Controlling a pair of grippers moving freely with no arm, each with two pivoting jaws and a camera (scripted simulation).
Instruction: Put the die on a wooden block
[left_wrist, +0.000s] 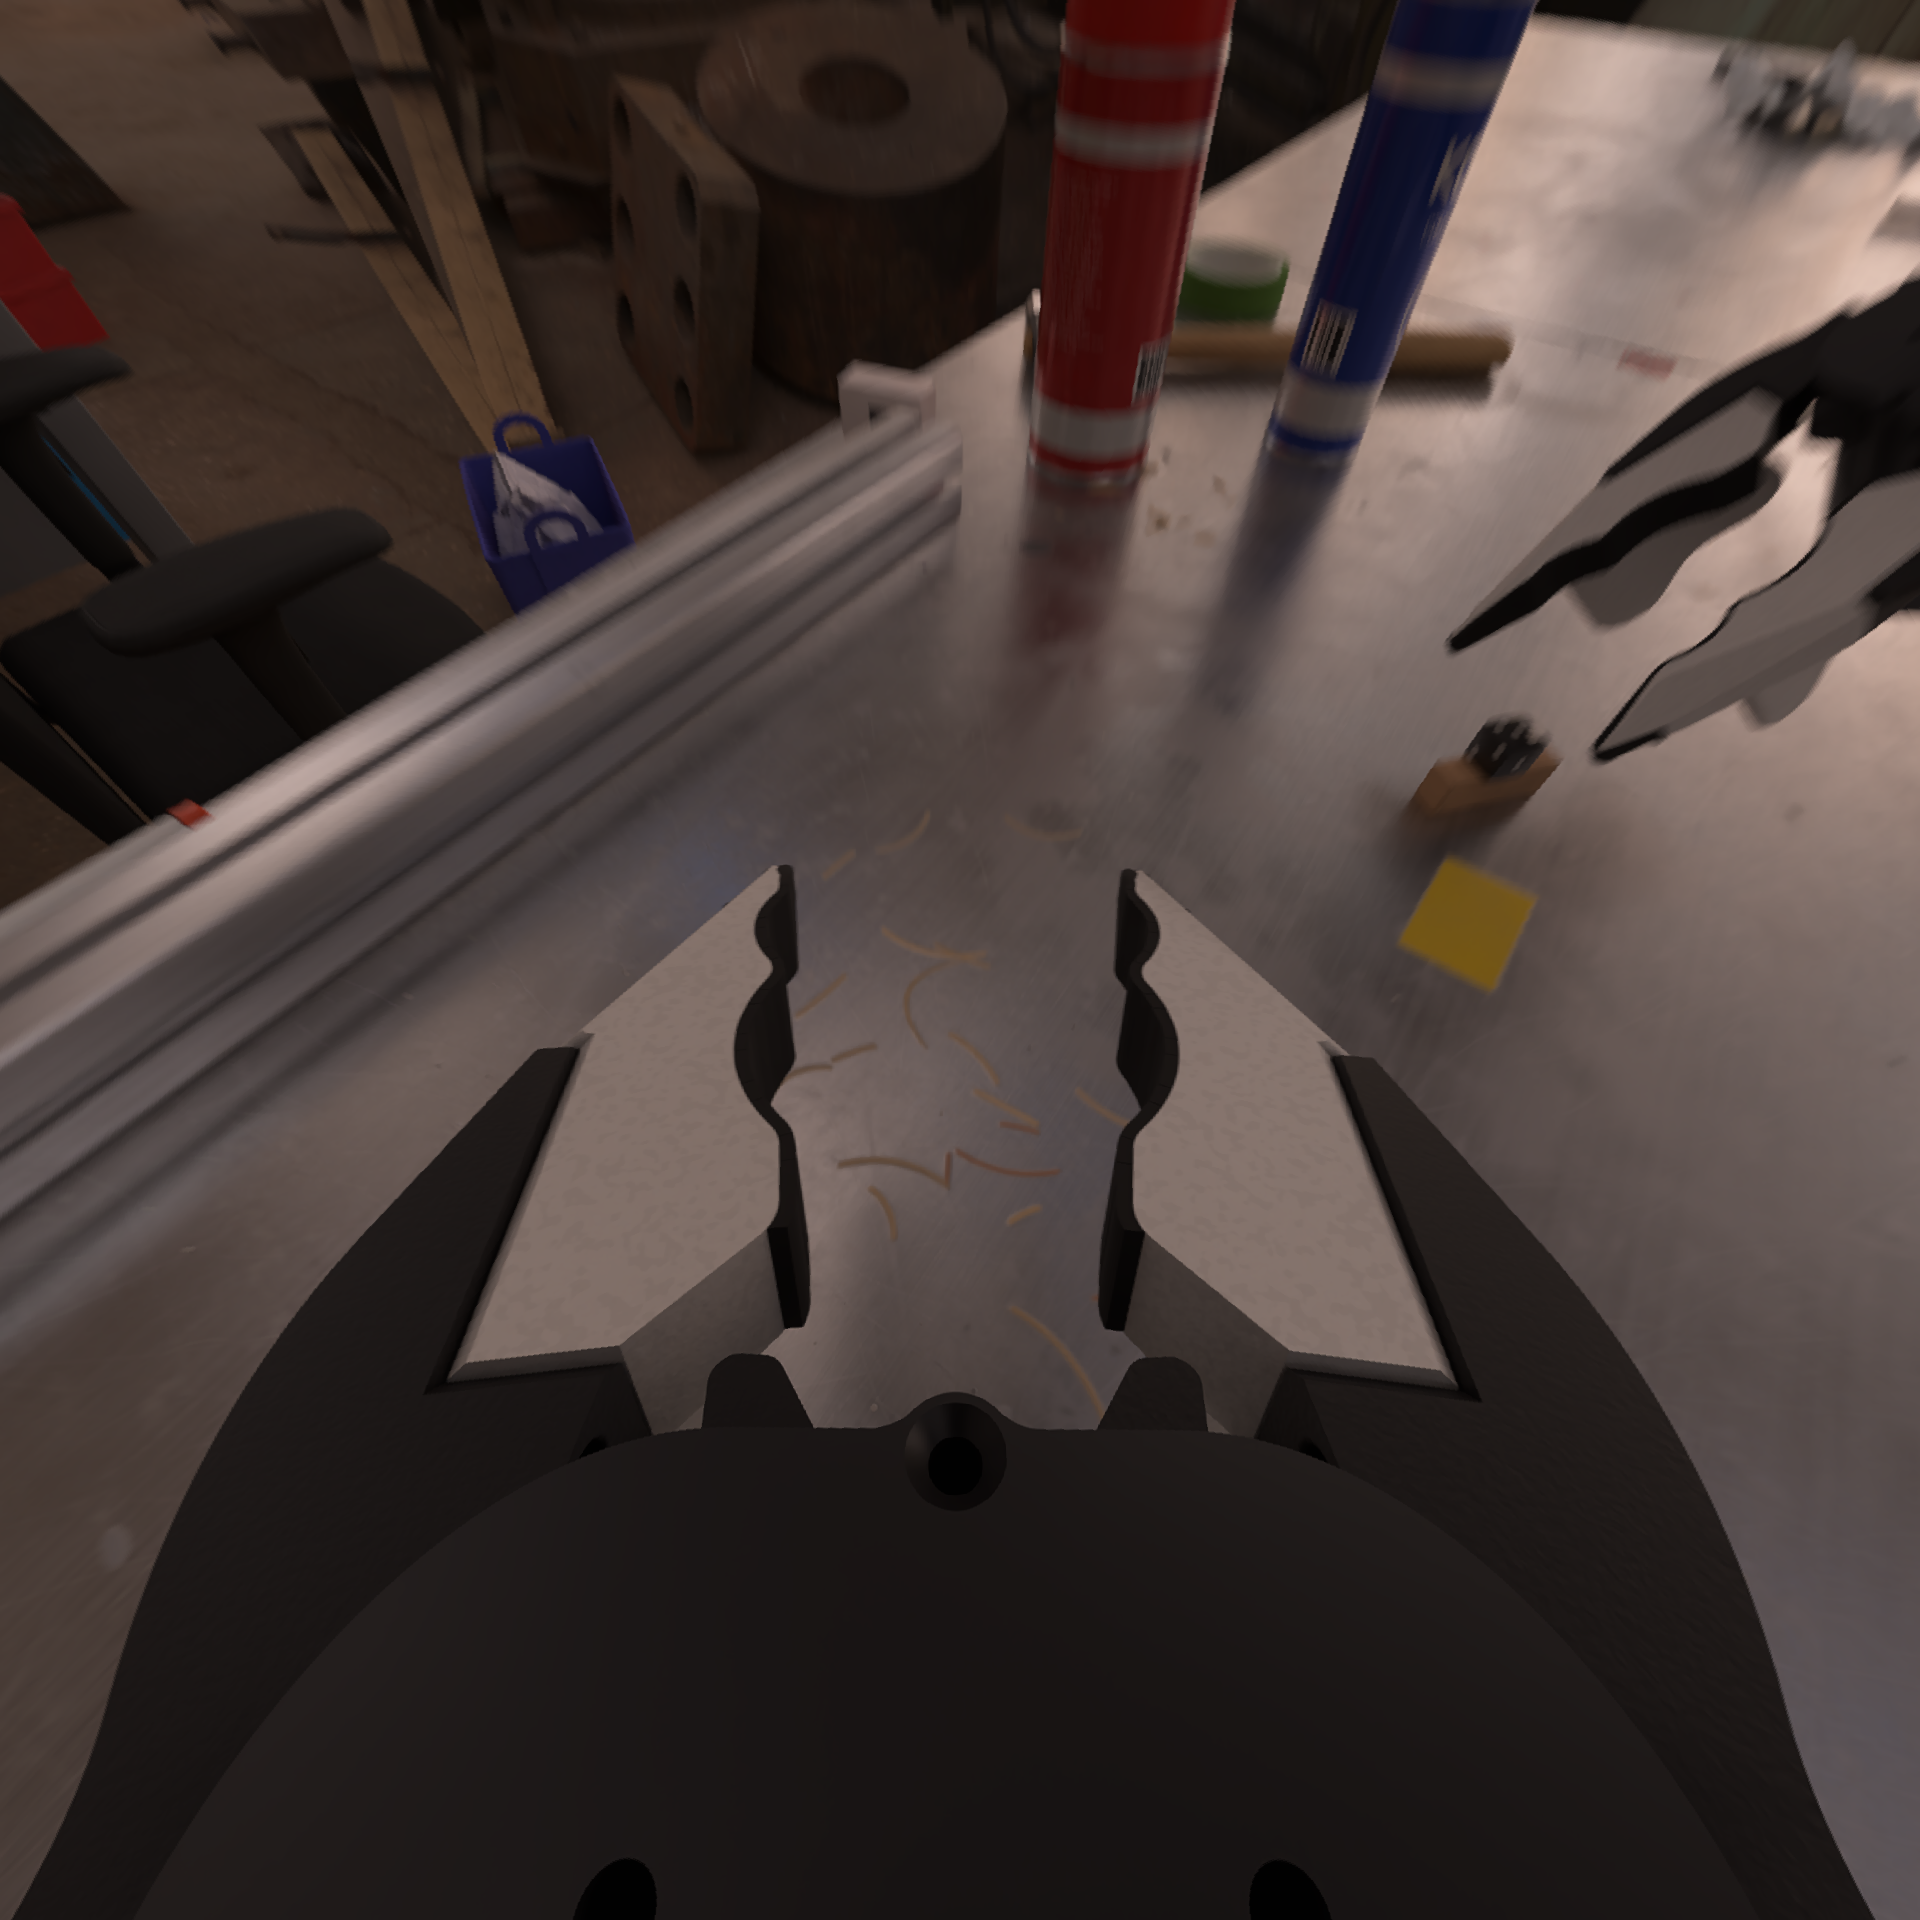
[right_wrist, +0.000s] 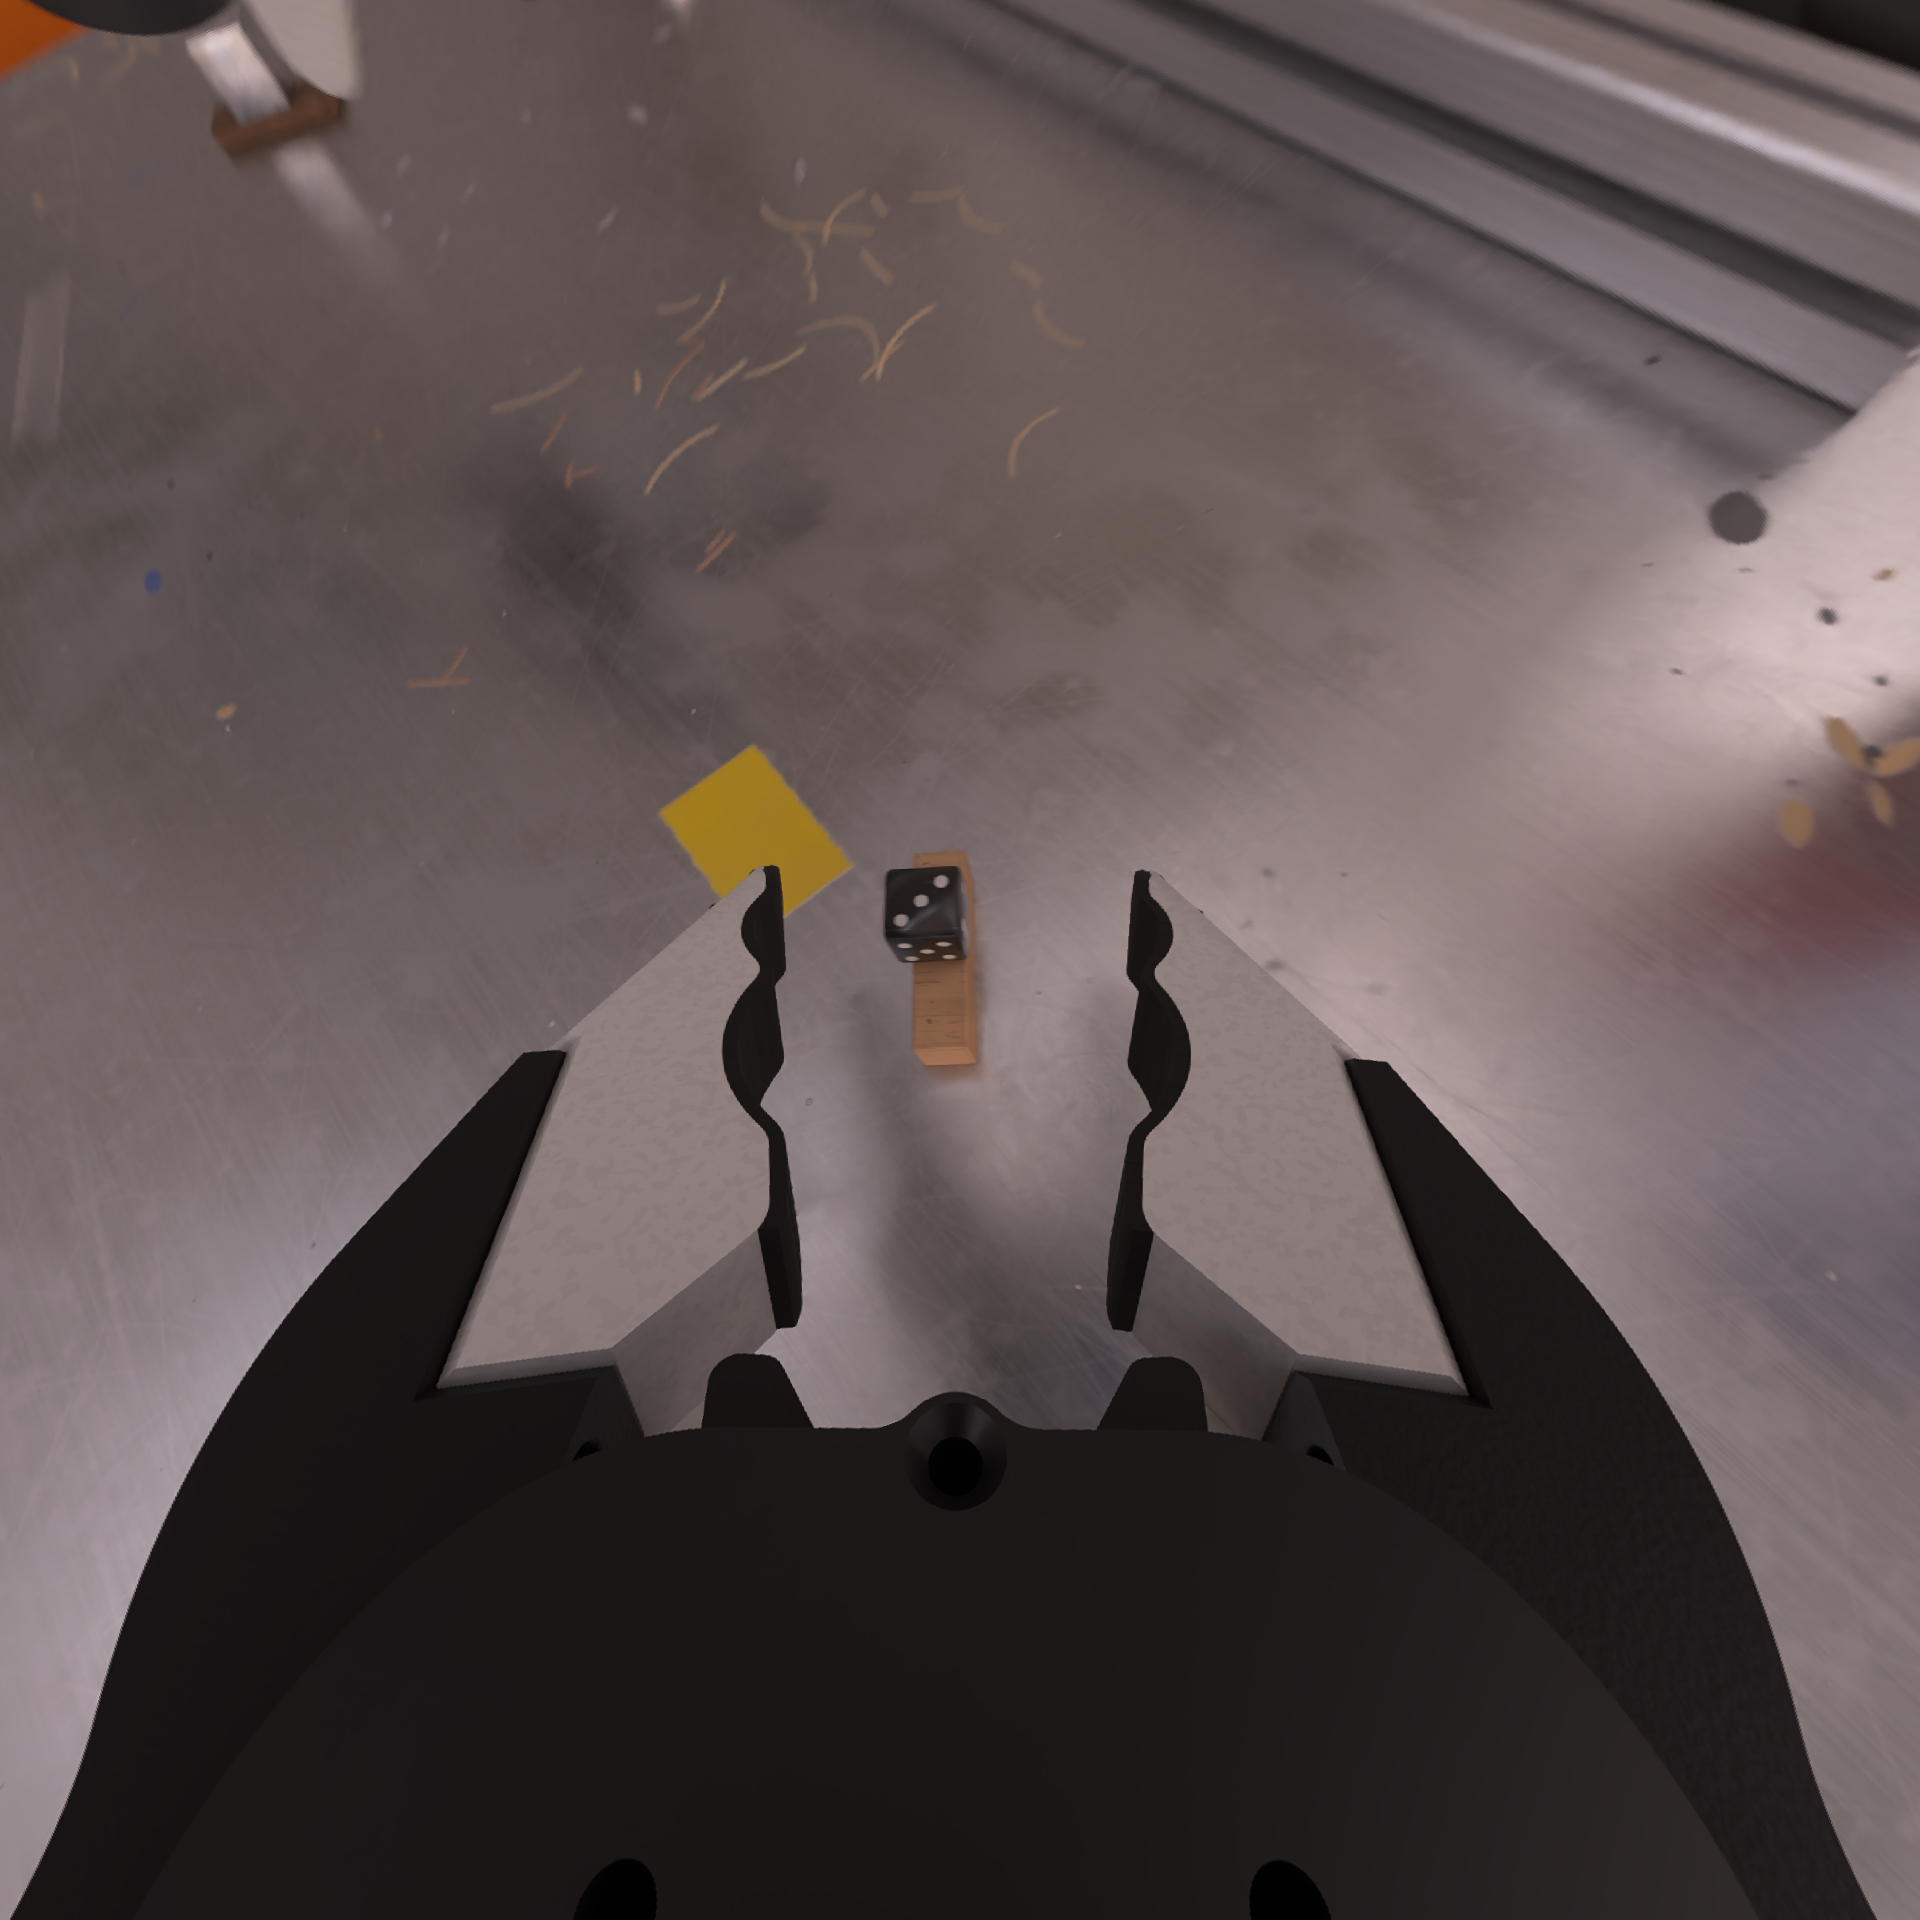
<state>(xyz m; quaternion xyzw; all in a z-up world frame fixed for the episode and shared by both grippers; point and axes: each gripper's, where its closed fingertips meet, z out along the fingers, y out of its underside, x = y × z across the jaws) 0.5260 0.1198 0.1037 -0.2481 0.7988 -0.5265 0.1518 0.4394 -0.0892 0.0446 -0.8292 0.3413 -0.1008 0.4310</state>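
Observation:
A black die (right_wrist: 925, 914) with white pips sits on the far end of a small light wooden block (right_wrist: 948, 1013) that lies flat on the metal table (right_wrist: 1351, 831). My right gripper (right_wrist: 956, 883) is open and empty, and the die shows in the gap between its fingertips without touching them. In the left wrist view the die (left_wrist: 1501, 746) rests on the block (left_wrist: 1449, 798), and the right gripper (left_wrist: 1527, 698) hovers just above and to its right. My left gripper (left_wrist: 956, 878) is open and empty over wood shavings, well to the left.
A yellow square (right_wrist: 753, 826) lies flat beside the block. A red can (left_wrist: 1117, 239) and a blue can (left_wrist: 1371, 218) stand at the back, with a green tape roll (left_wrist: 1233, 283) and a wooden handle (left_wrist: 1444, 348). An aluminium rail (left_wrist: 468, 727) lines the table's left edge.

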